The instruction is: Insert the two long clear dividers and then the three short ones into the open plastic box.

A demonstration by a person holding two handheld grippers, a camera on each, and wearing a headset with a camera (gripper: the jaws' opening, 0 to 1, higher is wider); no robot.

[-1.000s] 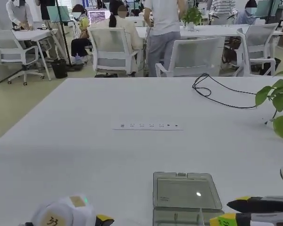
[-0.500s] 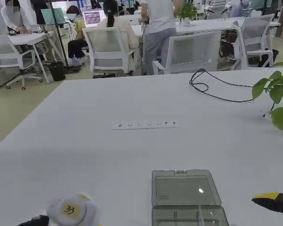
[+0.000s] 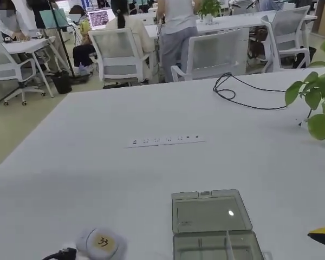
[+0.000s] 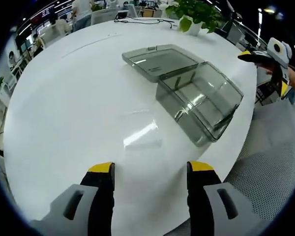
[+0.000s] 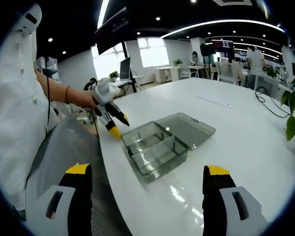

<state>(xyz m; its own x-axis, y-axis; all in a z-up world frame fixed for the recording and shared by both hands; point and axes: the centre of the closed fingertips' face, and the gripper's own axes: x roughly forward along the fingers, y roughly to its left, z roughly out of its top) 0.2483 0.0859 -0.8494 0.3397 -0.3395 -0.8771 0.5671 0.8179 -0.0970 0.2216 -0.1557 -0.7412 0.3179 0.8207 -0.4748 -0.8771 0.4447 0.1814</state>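
Drawn back rightward off the open plastic box [image 4: 201, 98], with right tongs [image 5: 148, 168] and left tongs [image 4: 150, 165] both gaping empty, leaving the box at the desk's [image 4: 78, 88] near edge and a clear divider [image 4: 142, 133] flat beside it, not yet picked up.

The left claw [image 4: 150, 169] and the right claw [image 5: 147, 172] each have two black jaws capped in yellow, set on grey mounts. A rounded white housing carries a yellow sticker [image 3: 103, 242] with dark handwritten marks, beside a black cable [image 3: 57, 254]. The person wears a white shirt [image 5: 14, 108] and a thin wristband [image 5: 67, 94].
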